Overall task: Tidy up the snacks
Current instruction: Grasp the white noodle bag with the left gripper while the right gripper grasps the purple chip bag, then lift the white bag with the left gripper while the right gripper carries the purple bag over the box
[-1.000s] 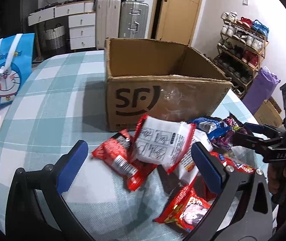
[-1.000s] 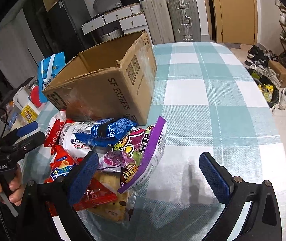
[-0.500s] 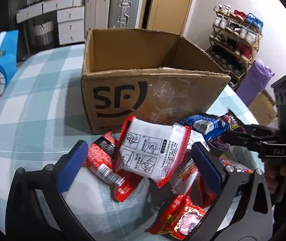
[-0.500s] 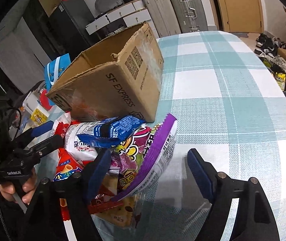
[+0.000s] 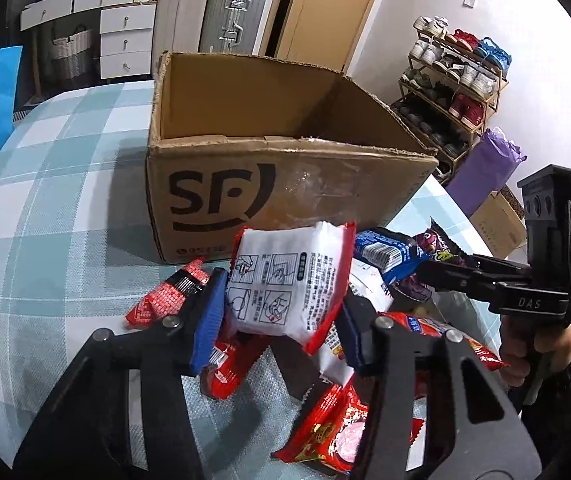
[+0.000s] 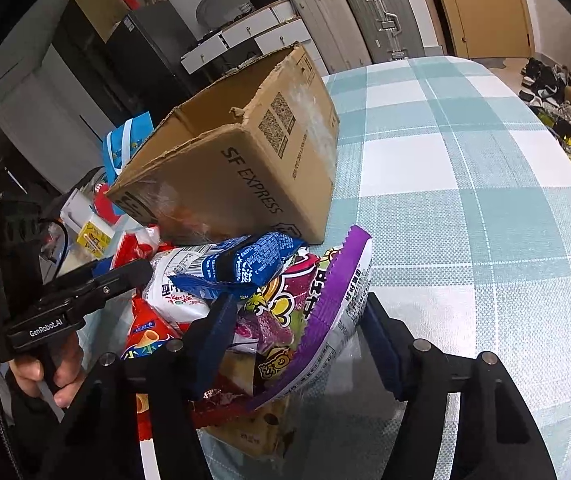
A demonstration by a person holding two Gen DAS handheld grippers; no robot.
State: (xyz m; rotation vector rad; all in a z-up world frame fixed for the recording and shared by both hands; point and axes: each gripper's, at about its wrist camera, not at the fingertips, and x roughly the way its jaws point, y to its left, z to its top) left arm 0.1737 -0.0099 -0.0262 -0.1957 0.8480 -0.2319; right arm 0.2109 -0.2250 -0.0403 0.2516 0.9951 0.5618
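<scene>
Left gripper [image 5: 281, 318] clamped on the white-and-red packet [image 5: 289, 280] straight ahead, right gripper [image 6: 297, 332] closing around the purple bag [image 6: 317, 312]; both light, crinkly, slippery, so I'd pinch mid-body toward the box [image 5: 285, 184] beyond.

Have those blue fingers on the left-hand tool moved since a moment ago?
Yes. The left gripper has closed its blue fingers inward onto the white snack packet, in front of the cardboard box.
</scene>
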